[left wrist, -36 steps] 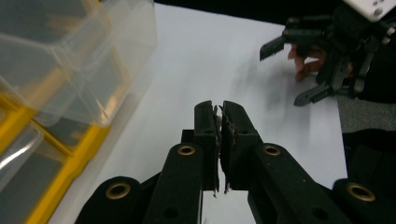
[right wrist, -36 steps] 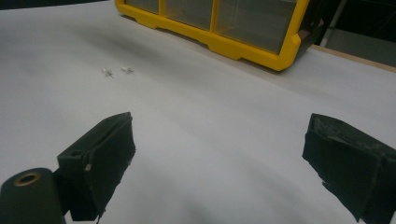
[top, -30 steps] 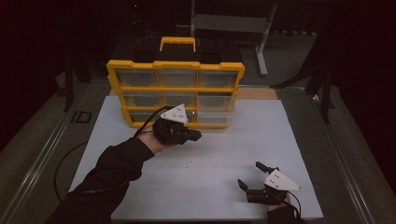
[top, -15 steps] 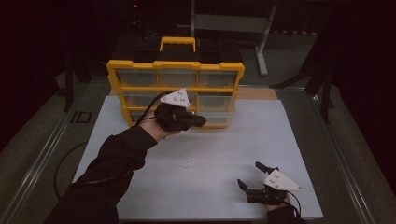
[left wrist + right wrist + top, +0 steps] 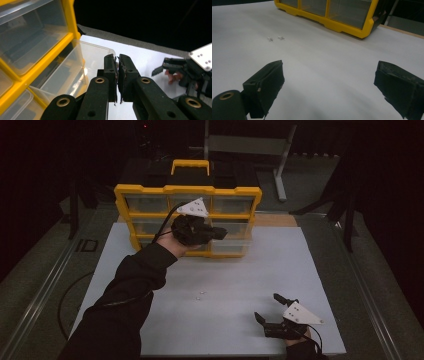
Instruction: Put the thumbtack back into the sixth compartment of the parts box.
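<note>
Resting low at the near edge of the white counter (image 5: 310, 265), the right tongs (image 5: 274, 309) have their jaws wide apart, with nothing between them. In the right gripper view the two black jaws stand far from each other over bare white counter.

A little farther out, two tiny white bits (image 5: 201, 295) lie close together on the counter, well apart from both tongs.

Farther still, the left tongs (image 5: 220, 233) are held up in the air by a hand in a dark sleeve (image 5: 130, 290). Their jaws are pressed together, and nothing is caught in them. They point sideways, just in front of the yellow box of drawers (image 5: 187, 190).

That box stands upright at the far side of the counter. It has a yellow frame and clear plastic drawers. In the left gripper view one clear drawer (image 5: 75, 67) sticks out from the frame, just beside the closed jaws. Whether they touch it, I cannot tell.
</note>
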